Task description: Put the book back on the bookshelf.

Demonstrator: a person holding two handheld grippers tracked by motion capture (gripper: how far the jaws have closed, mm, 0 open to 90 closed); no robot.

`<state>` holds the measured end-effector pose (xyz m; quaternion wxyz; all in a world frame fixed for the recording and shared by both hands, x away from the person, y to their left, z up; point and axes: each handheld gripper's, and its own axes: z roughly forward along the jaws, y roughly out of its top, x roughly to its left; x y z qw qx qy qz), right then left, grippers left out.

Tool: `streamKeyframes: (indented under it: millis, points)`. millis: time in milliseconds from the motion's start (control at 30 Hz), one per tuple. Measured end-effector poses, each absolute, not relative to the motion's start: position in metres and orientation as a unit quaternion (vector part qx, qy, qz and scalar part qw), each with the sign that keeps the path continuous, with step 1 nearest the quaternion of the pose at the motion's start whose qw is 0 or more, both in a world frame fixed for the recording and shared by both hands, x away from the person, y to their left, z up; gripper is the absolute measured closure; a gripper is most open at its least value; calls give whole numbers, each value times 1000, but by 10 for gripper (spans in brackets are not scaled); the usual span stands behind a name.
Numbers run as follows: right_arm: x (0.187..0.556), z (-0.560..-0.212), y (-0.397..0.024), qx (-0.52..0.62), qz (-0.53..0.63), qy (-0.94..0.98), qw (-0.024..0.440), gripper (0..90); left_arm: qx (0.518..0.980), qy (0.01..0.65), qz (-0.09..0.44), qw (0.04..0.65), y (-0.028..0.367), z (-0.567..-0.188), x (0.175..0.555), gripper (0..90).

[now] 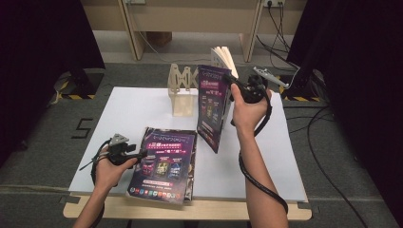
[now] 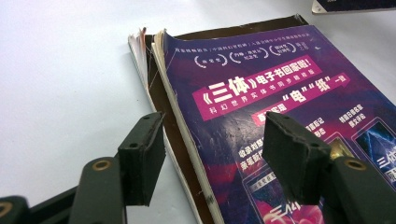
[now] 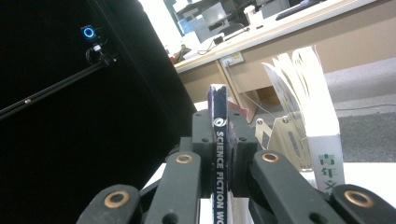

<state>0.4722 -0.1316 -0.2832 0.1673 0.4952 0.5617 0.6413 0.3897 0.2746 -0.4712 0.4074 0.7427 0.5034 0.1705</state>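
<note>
From the high view, my right gripper [image 1: 234,84] holds a purple magazine [image 1: 212,105] upright by its edge, above the far right part of the white table [image 1: 133,114], just beside a wooden book stand [image 1: 183,92]; a white book [image 1: 223,59] with fanned pages stands behind it. A second purple magazine [image 1: 164,164] lies flat near the front edge of the table, on top of another thin one of which I see only the border, and my left gripper [image 1: 142,154] is at its left side. The cover print is too small to read from here. In the left gripper view, the jaws of my left gripper [image 2: 212,156] are apart, one over the bare table and one over the cover, and they press nothing. The lying magazine [image 2: 280,107] is glossy, purple and pink, with worn corners, and it carries the words «三体» and "电" "纸"; the smaller lines I cannot read with certainty, and the cover is cut off at the right. In the right gripper view, my right gripper [image 3: 219,154] is clamped on the dark blue spine [image 3: 218,140] of the held magazine, where I read "SCIENCE FICTION WO", the rest being hidden below. The white book [image 3: 322,140] at the right shows green characters, cut off by the jaw.
</note>
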Motion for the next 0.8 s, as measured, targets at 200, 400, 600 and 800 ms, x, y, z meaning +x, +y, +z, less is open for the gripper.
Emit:
streamKeyframes:
  millis: [200,400,600,800]
  points:
    - [475,-282,-130,497,641,560,168,849,743,503,171,407,275,-471,390,380]
    - [478,-281,-128,497,643,558,169,849,743,504,170,407,276,-471,390,380]
    - [481,-279,-126,498,644,556,169,849,743,504,171,407,276,-471,390,380]
    - [485,-277,-125,500,645,553,168,849,742,504,170,407,276,-472,390,380]
